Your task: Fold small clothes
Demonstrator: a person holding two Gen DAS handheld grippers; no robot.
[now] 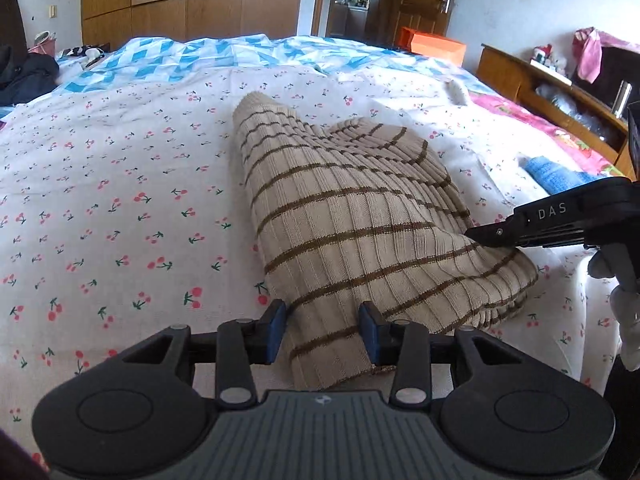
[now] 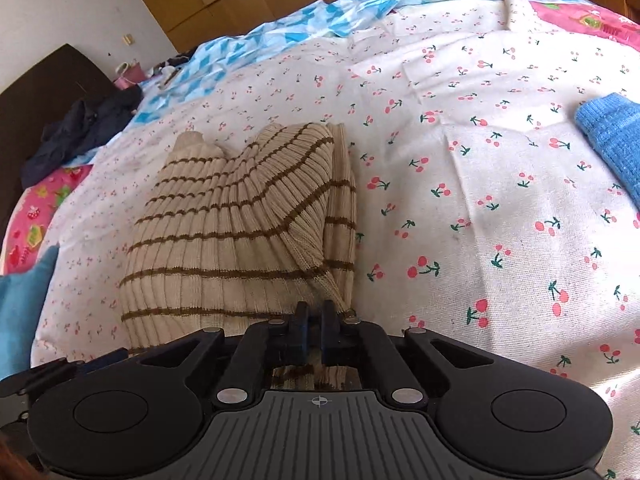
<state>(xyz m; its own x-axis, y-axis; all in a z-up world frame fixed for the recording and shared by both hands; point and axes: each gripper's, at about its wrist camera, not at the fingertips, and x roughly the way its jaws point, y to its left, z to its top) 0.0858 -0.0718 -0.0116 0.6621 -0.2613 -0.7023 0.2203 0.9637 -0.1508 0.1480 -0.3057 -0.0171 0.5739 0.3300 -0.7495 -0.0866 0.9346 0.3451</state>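
Observation:
A beige ribbed knit garment with brown stripes lies partly folded on the cherry-print bed sheet. My left gripper is open, its blue pads either side of the garment's near corner without pinching it. My right gripper is shut on the garment's other corner and holds that edge raised. The right gripper also shows in the left wrist view, at the garment's right side.
A folded blue knit item lies on the sheet to the right. Dark clothes sit by the headboard at the left. A wooden side cabinet stands beyond the bed's right edge. A blue-checked cover lies at the far end.

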